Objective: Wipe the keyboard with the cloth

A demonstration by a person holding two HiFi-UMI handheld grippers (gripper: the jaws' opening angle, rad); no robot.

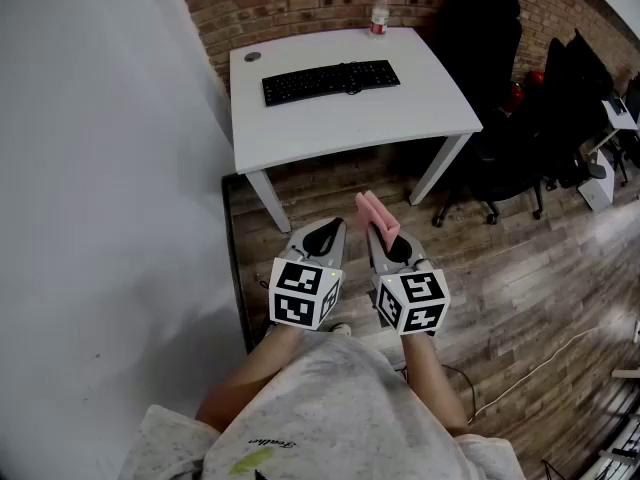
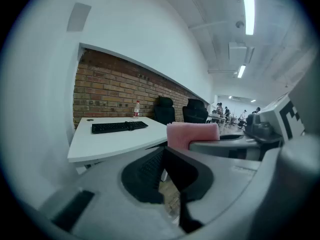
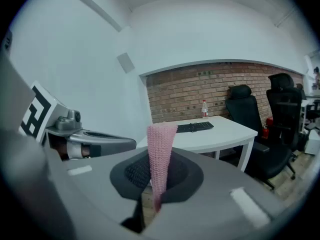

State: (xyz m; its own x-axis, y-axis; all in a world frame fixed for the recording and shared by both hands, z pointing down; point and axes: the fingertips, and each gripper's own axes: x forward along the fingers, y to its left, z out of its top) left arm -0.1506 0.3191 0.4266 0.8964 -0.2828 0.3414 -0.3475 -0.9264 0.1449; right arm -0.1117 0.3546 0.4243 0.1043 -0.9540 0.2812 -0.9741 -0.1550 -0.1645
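R tongs [image 1: 378, 236] are clamping the pink cloth [image 1: 374, 213] upright, ready for wiping. L tongs [image 1: 325, 236] are sitting closed and empty alongside. Keyboard [image 1: 330, 81] is lying on the white desk [image 1: 340, 123], well ahead, so prob. approach first.

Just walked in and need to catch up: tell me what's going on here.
A person stands back from the white desk, a gripper in each hand. The right gripper is shut on a pink cloth; the left gripper is shut with nothing in it. The keyboard lies on the desk, neither gripper near it.
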